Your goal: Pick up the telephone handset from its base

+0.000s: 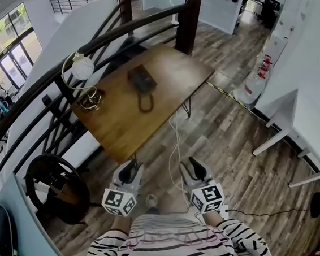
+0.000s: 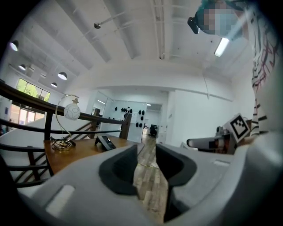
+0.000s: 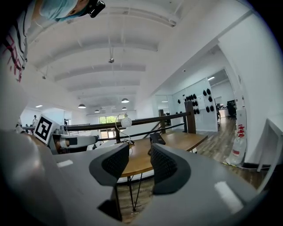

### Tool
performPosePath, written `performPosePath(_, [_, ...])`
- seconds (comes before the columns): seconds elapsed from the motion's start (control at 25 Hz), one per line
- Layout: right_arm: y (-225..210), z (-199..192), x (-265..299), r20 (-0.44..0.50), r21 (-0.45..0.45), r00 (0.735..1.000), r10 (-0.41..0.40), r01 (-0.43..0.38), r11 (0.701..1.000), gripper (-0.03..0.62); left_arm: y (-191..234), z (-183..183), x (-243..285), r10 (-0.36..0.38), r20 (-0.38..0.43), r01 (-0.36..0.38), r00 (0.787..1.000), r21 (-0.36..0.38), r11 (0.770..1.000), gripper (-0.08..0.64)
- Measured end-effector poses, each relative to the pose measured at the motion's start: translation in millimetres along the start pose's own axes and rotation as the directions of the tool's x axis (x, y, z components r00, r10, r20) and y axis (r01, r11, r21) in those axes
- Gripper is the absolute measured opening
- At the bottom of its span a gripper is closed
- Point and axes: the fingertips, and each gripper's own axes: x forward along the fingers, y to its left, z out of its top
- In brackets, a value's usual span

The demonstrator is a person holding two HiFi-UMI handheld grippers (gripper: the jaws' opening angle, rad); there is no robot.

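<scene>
- The telephone handset (image 1: 142, 78) is lying on its base at mid-desk (image 1: 120, 129), nearer the far edge.
- The left gripper (image 1: 131, 170) and right gripper (image 1: 193, 166) are hanging partly open and empty, off the near corner.
- The handset is probably light, rigid and smooth; take it across its slim middle, minding the coiled cord (image 1: 145, 103).

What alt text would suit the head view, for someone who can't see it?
Seen from above, a person in a striped shirt holds a left hand-held gripper and a right hand-held gripper, both open and empty, above a plank floor, short of a wooden table. A black telephone and a white globe on a curved stand sit on it.
</scene>
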Motion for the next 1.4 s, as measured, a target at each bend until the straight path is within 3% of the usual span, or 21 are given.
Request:
performPosePath(0.32, [-8,25,102,0.002,0.012,0.997,-0.071,0.071,0.997,0.194,98,28,54,-0.067,-0.019,0.067,0.998,0.002,0.998,0.162])
performPosePath(0.6, [-18,36,156,0.013,-0.002,0.995,-0.101,0.101,0.995,0.218,140,40,93,-0.146,-0.033,0.147,0.989,0.026,0.989,0.189])
performPosePath(1.0, [-57,44,200,0.003,-0.005,0.995,-0.104,0.104,0.995,0.218,169,34,134,-0.124,-0.033,0.124,0.992,-0.007,0.992,0.189])
performPosePath(1.4, [-132,56,250,-0.033,-0.013,0.999,-0.013,0.013,1.000,0.218,176,33,215,-0.041,-0.057,0.040,0.998,-0.016,0.999,0.189])
